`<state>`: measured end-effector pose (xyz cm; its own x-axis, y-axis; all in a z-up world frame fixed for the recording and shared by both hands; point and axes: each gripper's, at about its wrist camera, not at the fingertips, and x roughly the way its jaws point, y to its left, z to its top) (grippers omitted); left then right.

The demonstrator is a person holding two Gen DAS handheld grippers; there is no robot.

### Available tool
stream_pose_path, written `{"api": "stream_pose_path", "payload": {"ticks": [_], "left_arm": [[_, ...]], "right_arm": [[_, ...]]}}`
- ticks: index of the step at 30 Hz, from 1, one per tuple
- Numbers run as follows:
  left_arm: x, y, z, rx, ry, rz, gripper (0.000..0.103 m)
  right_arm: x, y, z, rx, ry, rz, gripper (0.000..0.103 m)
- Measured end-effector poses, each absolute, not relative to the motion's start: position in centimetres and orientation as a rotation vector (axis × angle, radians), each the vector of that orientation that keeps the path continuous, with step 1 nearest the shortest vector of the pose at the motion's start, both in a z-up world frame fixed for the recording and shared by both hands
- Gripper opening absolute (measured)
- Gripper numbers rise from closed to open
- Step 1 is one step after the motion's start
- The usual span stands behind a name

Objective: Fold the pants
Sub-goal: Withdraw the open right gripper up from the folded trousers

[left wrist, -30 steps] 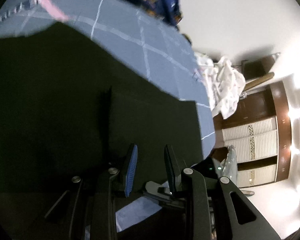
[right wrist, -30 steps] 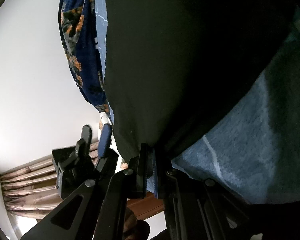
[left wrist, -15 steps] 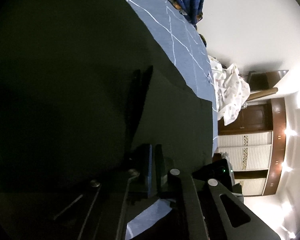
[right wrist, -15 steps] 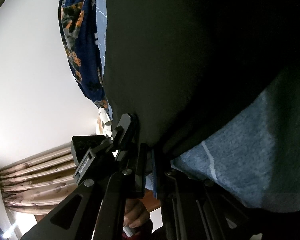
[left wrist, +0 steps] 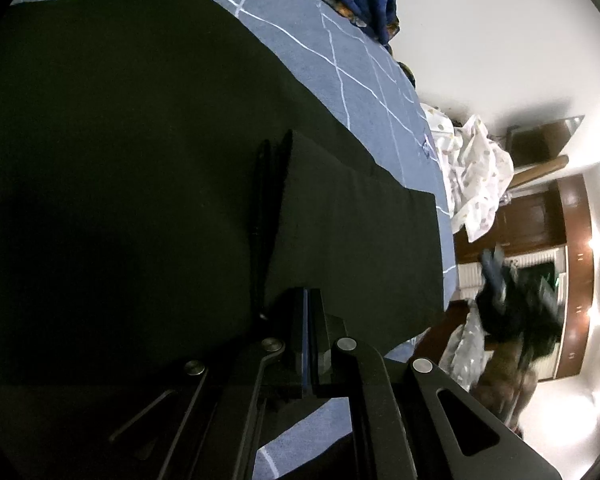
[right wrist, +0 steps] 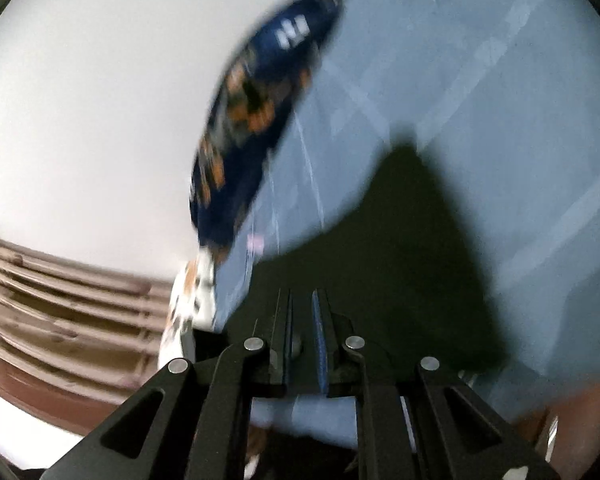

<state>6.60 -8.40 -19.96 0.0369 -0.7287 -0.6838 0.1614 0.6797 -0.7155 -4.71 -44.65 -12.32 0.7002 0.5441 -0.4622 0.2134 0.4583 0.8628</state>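
Since the earlier frame, the right hand-held gripper point(right wrist: 303, 336) has been swung away (its view is blurred), jaws slightly parted over the black pants point(left wrist: 148, 168). These lie folded on the bed point(left wrist: 352, 64), near its edge, pinched by the closed left hand-held gripper point(left wrist: 307, 320).

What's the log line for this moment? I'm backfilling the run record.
task: fold pants | left gripper: shut on black pants | right gripper: cannot tell, blurred | surface: blue bedsheet
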Motion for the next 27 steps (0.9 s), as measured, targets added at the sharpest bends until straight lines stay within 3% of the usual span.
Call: {"api": "stream_pose_path", "payload": {"ticks": [9,11,22,24,27], "left_arm": [[6.4,-8.6,-19.7,-0.488,1.371,-0.718,0.004],[6.3,-8.8,-19.6,-0.479,1.368,-0.719,0.004],[6.2,-8.8,-19.6,-0.476,1.365,-0.717,0.004],[6.2,-8.9,-19.6,-0.476,1.368,-0.713,0.004],[6.2,-8.8,-19.5,-0.476,1.367,-0.710,0.004]], "right_arm": [[0.8,-46.4,-17.7,0.964,0.969,0.118,0.011],[0.6,-47.5,-19.1,1.008,0.975,0.096,0.000],[0.5,-49.1,-20.5,1.140,0.911,0.135,0.000],[-0.5,-48.5,-19.2,1.105,0.878,0.186,0.010],[-2.7,-47.7,-18.3,1.088,0.824,0.325,0.011]]}}
